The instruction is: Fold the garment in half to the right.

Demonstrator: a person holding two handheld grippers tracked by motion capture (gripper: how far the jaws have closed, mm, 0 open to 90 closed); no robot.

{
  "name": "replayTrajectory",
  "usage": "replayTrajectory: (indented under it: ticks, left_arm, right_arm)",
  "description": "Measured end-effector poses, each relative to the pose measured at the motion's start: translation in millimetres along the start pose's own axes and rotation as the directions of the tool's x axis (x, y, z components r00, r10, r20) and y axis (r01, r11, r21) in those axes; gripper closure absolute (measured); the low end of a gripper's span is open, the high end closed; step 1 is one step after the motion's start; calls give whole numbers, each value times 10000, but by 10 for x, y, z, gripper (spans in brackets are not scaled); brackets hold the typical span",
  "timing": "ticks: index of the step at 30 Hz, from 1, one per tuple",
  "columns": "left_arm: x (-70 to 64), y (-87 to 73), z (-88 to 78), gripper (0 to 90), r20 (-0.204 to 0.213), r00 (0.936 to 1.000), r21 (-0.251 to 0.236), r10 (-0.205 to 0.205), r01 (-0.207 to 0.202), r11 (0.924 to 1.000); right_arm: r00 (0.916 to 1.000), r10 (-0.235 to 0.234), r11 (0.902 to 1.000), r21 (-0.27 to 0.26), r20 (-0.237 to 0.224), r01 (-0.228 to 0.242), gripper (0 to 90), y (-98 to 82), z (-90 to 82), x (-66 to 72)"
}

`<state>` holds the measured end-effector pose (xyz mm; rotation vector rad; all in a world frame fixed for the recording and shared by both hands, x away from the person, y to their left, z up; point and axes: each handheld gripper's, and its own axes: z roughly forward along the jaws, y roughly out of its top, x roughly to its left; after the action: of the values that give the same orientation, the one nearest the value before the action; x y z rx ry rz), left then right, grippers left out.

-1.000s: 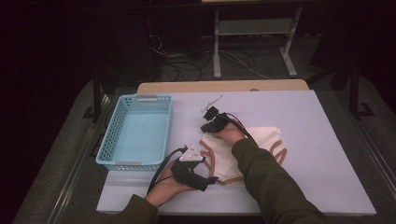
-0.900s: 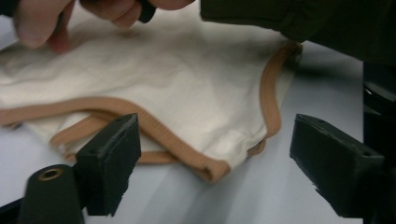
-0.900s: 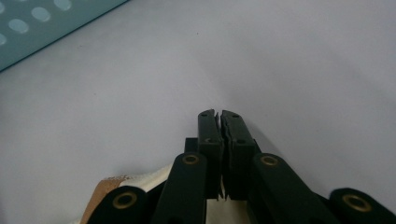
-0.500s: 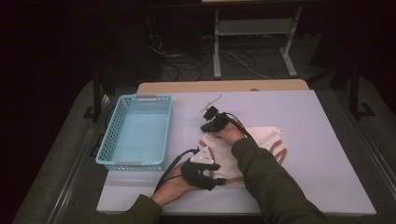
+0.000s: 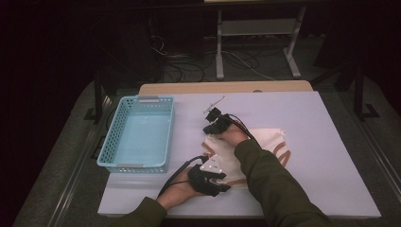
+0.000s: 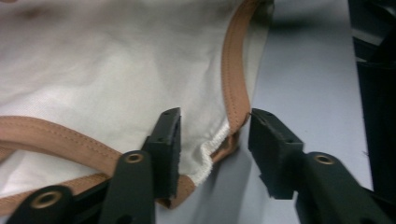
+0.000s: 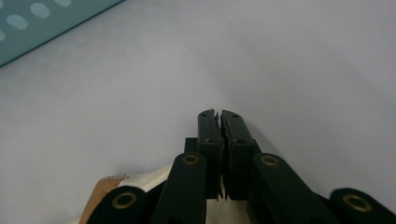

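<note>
A cream cloth bag [image 5: 265,141] with brown straps [image 6: 233,70] lies flat on the lavender table [image 5: 326,161]. My left gripper [image 5: 220,181] sits at the bag's near left corner [image 6: 212,144]. Its jaws have just been closing with that corner between them, and a small gap still shows beside the strap [image 6: 236,116]. My right gripper [image 5: 209,127] rests at the bag's far left corner, jaws together [image 7: 218,114]. A sliver of pale cloth shows in the slit between them. The bag's edge [image 7: 122,183] peeks out beneath.
A light blue plastic basket [image 5: 109,142] stands left of the bag, with nothing in it; its wall [image 7: 28,23] shows in the right gripper view. The person's right sleeve [image 5: 279,189] lies across the bag. Bare table stretches right of the bag.
My left gripper has moved right and down onto the bag's near left corner, and its jaws have narrowed around it. The right gripper has stayed put.
</note>
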<state>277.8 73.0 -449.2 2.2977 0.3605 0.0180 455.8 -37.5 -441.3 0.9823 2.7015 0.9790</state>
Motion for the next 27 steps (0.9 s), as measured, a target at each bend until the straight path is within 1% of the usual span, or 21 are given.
replayTrajectory:
  ticks: [3, 5, 8, 10, 11, 12, 14, 17, 18, 22, 27]
  left_arm:
    - [6, 2, 9, 614, -156, 9998, -5, 156, -156, 9999]
    - [11, 5, 10, 661, -201, 9997, -4, 128, -128, 9999]
    - [18, 8, 13, 743, -197, 9997, -10, 122, -122, 9999]
    - [13, 16, 20, 797, -188, 9996, 31, 206, -206, 9998]
    - [14, 20, 22, 815, -194, 9996, 39, 205, -204, 9998]
    - [17, 22, 22, 826, -173, 9996, 58, 202, -201, 9998]
    - [27, 29, 21, 841, -113, 9997, 112, 198, -197, 9997]
    - [19, 39, 19, 851, -115, 9995, 153, 284, -282, 9995]
    - [16, 41, 16, 851, -116, 9995, 153, 294, -292, 9995]
    - [15, 59, -16, 853, -85, 9995, 33, 296, -296, 9996]
    - [-6, 83, -52, 853, -91, 9987, -11, 500, -500, 9987]
  right_arm:
    - [10000, -38, 10000, 6, -9, 38, 861, 0, 0, 0]
    - [10000, -51, 10000, 8, 6, 51, 861, 0, -1, 3]
    - [9999, -99, 10000, 1, 69, 99, 861, 1, 1, 9]
    - [9999, -86, 10000, -6, 90, 86, 861, 3, 1, 16]
    - [9997, -223, 9997, 37, 131, 222, 861, 3, 0, 18]
    - [9996, -201, 9998, 30, 183, 201, 861, 4, 1, 29]
    - [9990, -365, 9993, 74, 276, 363, 863, 5, -2, 39]
    - [9990, -324, 9995, 33, 310, 323, 866, 5, -2, 49]
    - [9992, -232, 9997, -23, 323, 233, 867, 4, -1, 52]
    - [9996, -183, 9998, -45, 194, 184, 868, 1, -6, 32]
    - [9997, -198, 9998, -53, 169, 199, 868, 2, -15, 30]
